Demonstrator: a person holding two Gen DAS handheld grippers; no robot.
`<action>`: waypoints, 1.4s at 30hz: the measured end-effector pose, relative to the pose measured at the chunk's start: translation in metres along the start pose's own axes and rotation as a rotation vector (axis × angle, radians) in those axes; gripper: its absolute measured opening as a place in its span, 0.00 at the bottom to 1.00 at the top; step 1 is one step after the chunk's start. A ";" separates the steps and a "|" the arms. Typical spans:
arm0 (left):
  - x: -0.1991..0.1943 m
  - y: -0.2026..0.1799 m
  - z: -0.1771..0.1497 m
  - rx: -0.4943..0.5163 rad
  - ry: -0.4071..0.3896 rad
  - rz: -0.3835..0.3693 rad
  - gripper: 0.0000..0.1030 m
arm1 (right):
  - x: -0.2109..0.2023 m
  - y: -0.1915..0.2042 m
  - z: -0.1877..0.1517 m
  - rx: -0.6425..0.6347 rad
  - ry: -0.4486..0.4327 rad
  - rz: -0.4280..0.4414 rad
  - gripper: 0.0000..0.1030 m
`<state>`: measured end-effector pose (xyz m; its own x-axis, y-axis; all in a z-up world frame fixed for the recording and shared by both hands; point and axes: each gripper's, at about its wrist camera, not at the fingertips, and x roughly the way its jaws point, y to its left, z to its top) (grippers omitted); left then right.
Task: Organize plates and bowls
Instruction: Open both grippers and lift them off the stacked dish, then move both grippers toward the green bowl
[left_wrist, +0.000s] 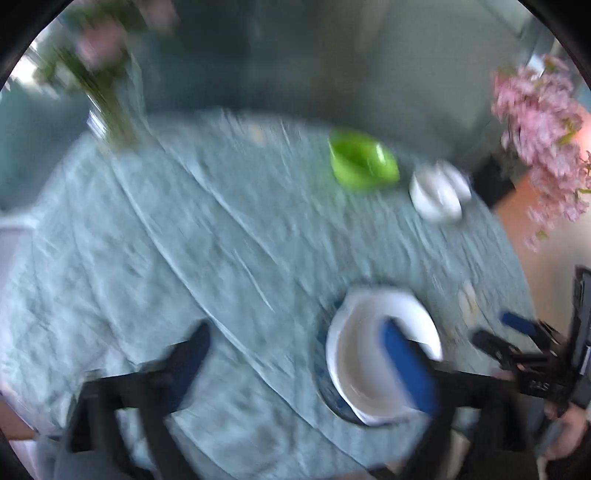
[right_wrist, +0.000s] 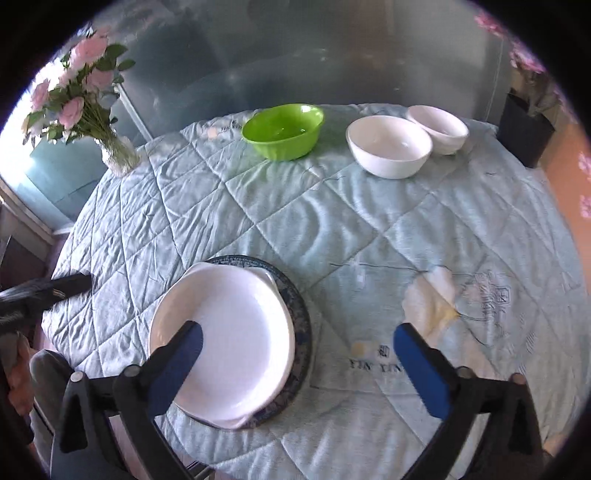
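Both grippers, left (left_wrist: 295, 354) and right (right_wrist: 299, 343), hung wide open and empty above the quilted cloth (right_wrist: 369, 229), while the white plate (right_wrist: 229, 339) sat stacked on a blue-rimmed plate (right_wrist: 301, 314), well apart from the green bowl (right_wrist: 282, 131) and two white bowls (right_wrist: 389, 146).

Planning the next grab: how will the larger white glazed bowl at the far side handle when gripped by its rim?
The larger white glazed bowl looks ceramic, so probably heavy for its size and breakable. Its glossy surface may slip between pads. It sits against the smaller white bowl, so lifting could knock that one.
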<state>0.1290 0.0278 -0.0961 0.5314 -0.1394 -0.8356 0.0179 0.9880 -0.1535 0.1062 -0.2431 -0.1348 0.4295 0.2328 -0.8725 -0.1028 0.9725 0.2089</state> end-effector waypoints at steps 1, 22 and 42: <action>-0.016 0.001 0.000 0.011 -0.078 0.044 1.00 | -0.005 -0.002 -0.002 -0.003 0.000 -0.017 0.99; -0.023 0.015 -0.056 -0.080 0.099 -0.105 0.76 | -0.018 0.007 -0.029 0.013 0.068 0.027 0.91; 0.049 -0.032 -0.035 0.035 0.187 -0.191 0.78 | 0.014 0.017 -0.023 -0.112 0.076 0.029 0.91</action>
<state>0.1245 -0.0132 -0.1507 0.3499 -0.3303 -0.8766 0.1339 0.9438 -0.3022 0.0895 -0.2230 -0.1538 0.3561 0.2565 -0.8986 -0.2158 0.9582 0.1879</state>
